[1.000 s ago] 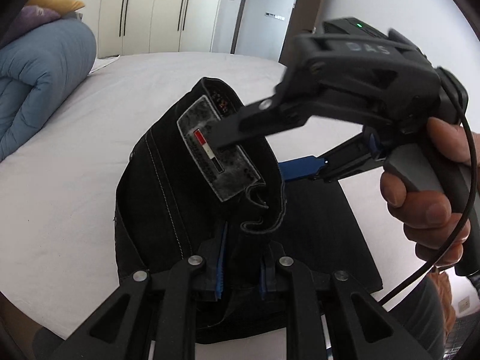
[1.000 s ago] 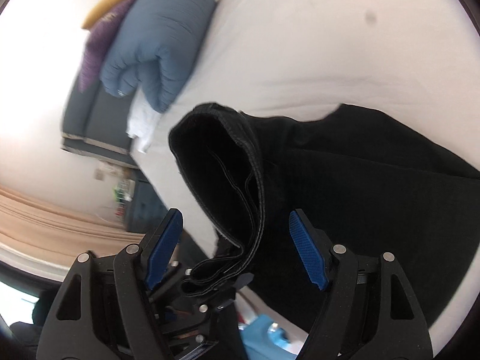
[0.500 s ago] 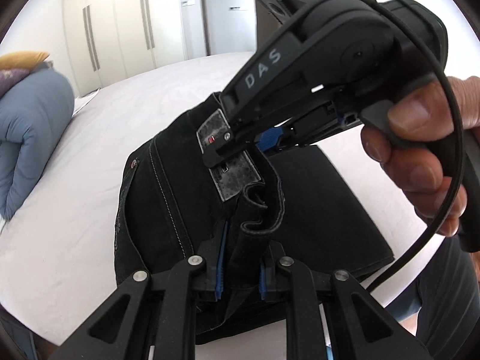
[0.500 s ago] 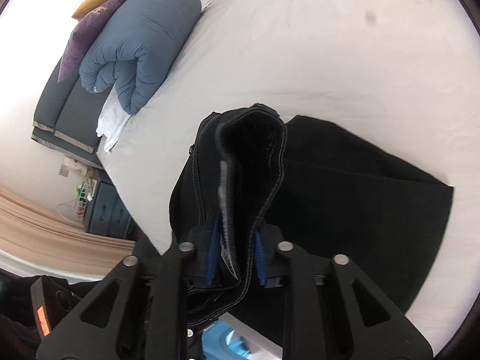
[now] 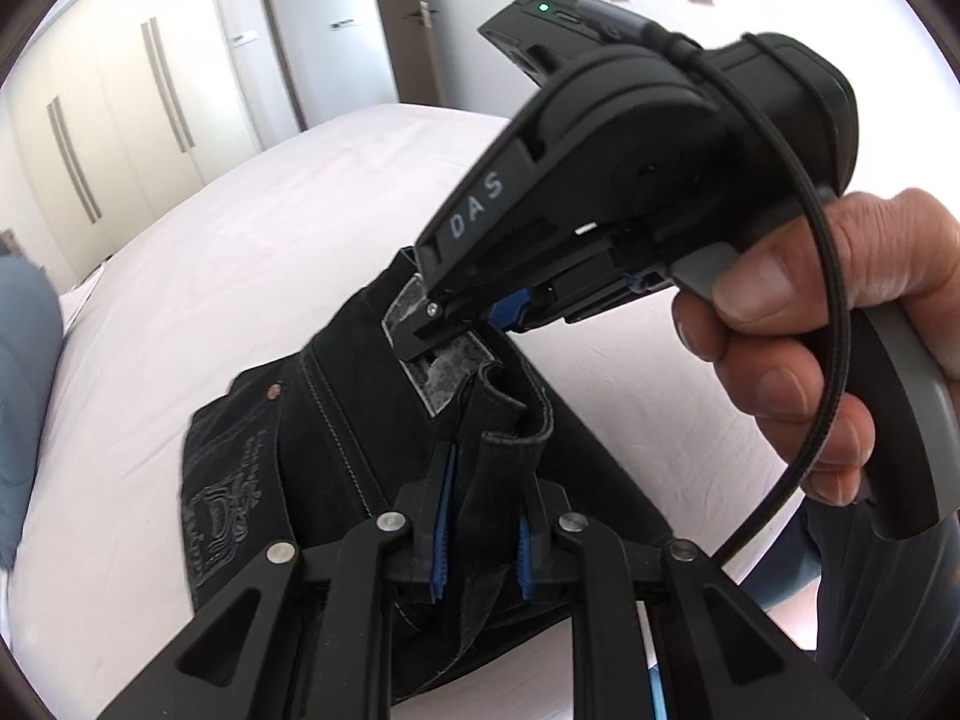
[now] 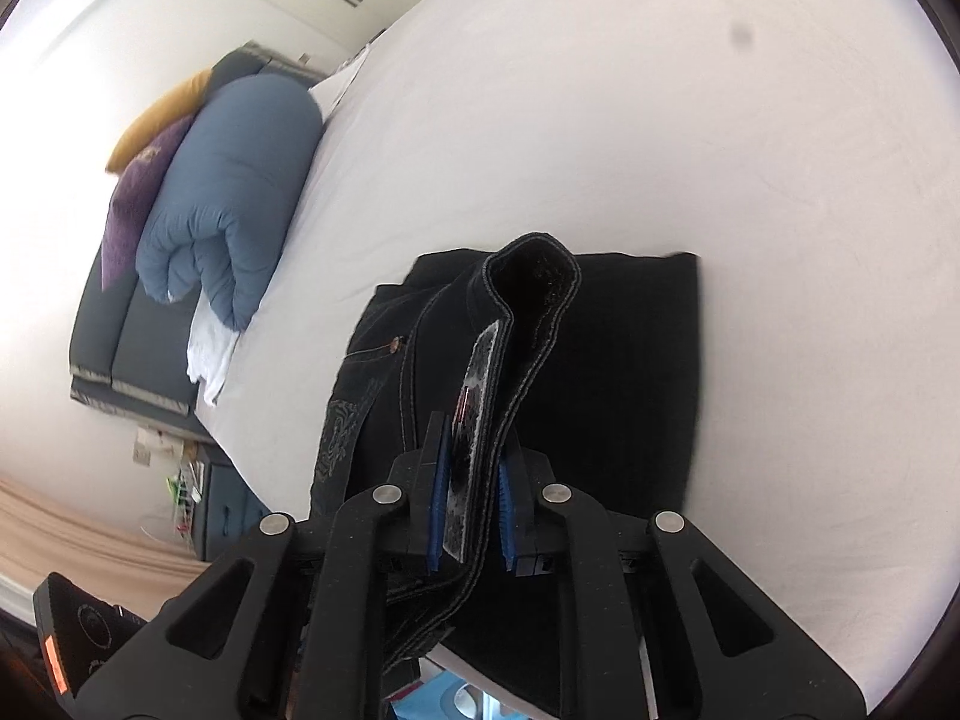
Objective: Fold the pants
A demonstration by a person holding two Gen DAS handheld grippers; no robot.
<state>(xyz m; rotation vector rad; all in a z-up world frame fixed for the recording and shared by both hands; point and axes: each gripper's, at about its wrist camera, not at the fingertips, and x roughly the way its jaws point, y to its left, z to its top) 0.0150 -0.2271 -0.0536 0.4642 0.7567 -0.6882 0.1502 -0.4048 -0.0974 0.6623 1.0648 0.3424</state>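
Observation:
Black pants lie partly folded on the white bed, their waistband lifted off it. My left gripper is shut on a fold of the waistband near the bottom of the left wrist view. Just beyond it my right gripper, held by a hand, bites the waistband at the grey label patch. In the right wrist view the right gripper has its jaws closing, and the blue pads press the label patch and the waistband between them. The pants lie flat below.
A rolled blue duvet with purple and yellow cushions sits at the head of the bed. White wardrobe doors and a room door stand beyond the bed. A dark bedside unit stands beside the mattress edge.
The right gripper's jaws went from wide apart around the waistband to closed on it at the label. Both grippers have swung sideways with the waistband, and the left one has rolled.

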